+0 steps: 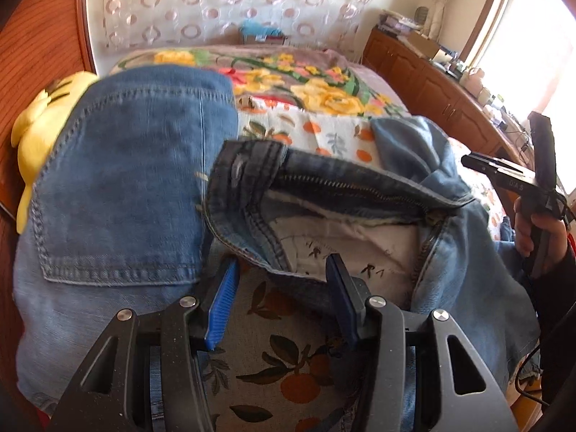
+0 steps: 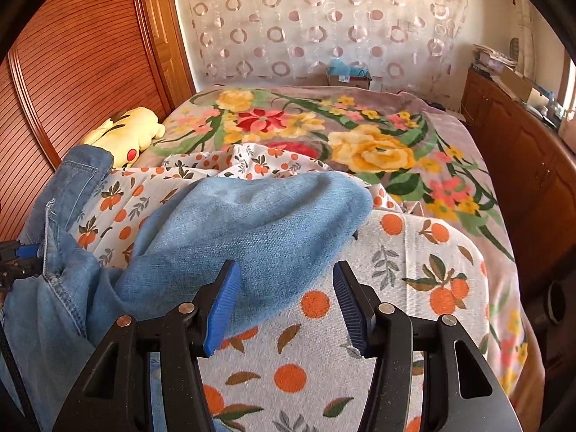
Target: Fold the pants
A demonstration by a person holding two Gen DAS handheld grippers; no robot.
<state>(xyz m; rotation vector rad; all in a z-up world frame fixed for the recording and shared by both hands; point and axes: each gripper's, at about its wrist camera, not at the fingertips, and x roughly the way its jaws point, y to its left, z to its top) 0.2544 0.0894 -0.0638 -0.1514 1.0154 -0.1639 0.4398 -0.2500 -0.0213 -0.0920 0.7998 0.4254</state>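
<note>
Blue denim pants [image 1: 118, 187] lie crumpled on the orange-print sheet [image 1: 284, 370]. In the left wrist view the back pocket is at left and the open waistband with zipper [image 1: 345, 187] is in the middle. My left gripper [image 1: 284, 270] is open, its blue pads on either side of the waistband edge. In the right wrist view a denim fold [image 2: 252, 230] lies ahead. My right gripper [image 2: 284, 277] is open, with the fold's lower edge between its pads. The right gripper also shows in the left wrist view [image 1: 511, 176], held in a hand.
A floral blanket [image 2: 360, 136] covers the far bed. A yellow plush toy [image 2: 126, 133] lies by the wooden headboard [image 2: 72, 64]. A wooden cabinet [image 2: 522, 151] runs along the right side, and a box [image 2: 349, 75] stands by the curtain.
</note>
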